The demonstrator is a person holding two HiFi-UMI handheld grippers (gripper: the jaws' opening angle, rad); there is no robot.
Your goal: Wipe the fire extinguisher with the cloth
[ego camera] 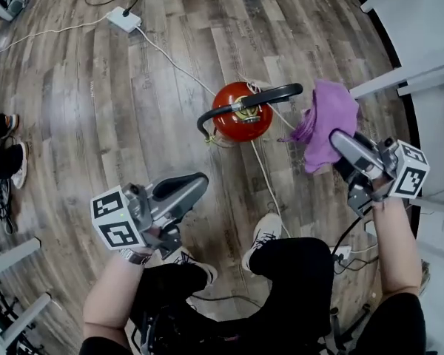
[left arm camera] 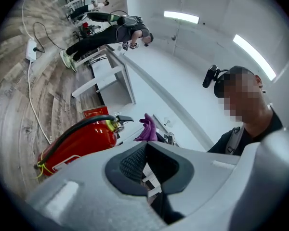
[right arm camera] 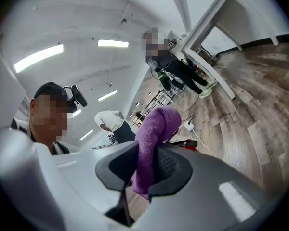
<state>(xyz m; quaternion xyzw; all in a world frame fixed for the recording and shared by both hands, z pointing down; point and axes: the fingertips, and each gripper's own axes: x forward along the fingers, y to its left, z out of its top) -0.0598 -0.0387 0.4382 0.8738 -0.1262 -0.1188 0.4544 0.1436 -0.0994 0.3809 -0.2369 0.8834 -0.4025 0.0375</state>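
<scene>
A red fire extinguisher point(ego camera: 240, 113) with a black handle and hose stands on the wooden floor in front of me in the head view. Just to its right, my right gripper point(ego camera: 340, 145) is shut on a purple cloth point(ego camera: 327, 124), which bunches up past the jaws. In the right gripper view the cloth point(right arm camera: 154, 134) is pinched between the pads, and a sliver of the extinguisher point(right arm camera: 185, 142) shows behind it. My left gripper point(ego camera: 196, 186) is shut and empty, nearer to me and left of the extinguisher. The left gripper view shows the extinguisher point(left arm camera: 82, 141) and the cloth point(left arm camera: 147, 128) beyond the closed jaws.
A white power strip point(ego camera: 123, 18) lies at the far left, and its cable point(ego camera: 179, 66) runs across the floor past the extinguisher. My shoe point(ego camera: 265, 235) is close below the extinguisher. White table legs point(ego camera: 399, 80) stand at the right, and another person's shoes point(ego camera: 15, 165) at the left edge.
</scene>
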